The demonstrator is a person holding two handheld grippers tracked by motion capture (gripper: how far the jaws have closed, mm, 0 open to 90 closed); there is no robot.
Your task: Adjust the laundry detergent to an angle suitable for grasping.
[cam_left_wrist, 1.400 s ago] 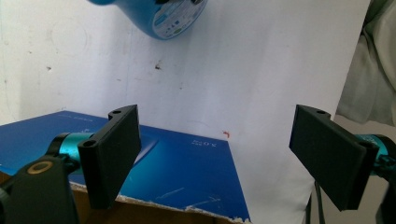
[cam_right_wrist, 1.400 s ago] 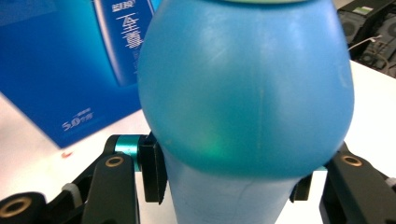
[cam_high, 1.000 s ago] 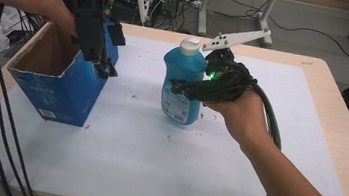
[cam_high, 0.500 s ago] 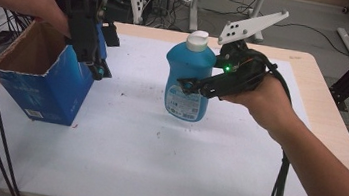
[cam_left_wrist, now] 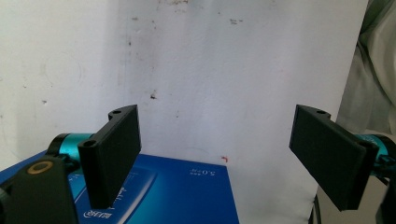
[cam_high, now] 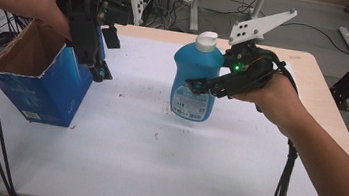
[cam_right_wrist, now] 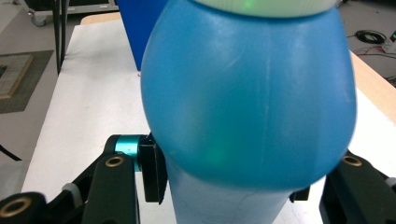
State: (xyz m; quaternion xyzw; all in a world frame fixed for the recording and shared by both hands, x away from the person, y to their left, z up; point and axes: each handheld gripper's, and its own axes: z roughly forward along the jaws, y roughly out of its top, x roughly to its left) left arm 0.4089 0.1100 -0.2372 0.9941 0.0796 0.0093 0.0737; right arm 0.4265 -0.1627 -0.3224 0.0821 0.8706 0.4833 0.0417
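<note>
Right of the blue carton (cam_high: 37, 89), near the middle of the white table (cam_high: 153, 176): one blue bottle (cam_high: 195, 83), white cap up, long axis upright. Your right gripper (cam_high: 199, 87) is clenched on its body from the side away from the carton, jaws level. The open carton mouth lies to the bottle's left, tilted, with a gap of bare table between them. Your left gripper (cam_high: 96, 68) sits at the carton's near rim, jaws apart in its own view, its pads (cam_left_wrist: 114, 154) pinching nothing. The right hand is nearer the bottle; the likely move carries it leftward to the carton.
</note>
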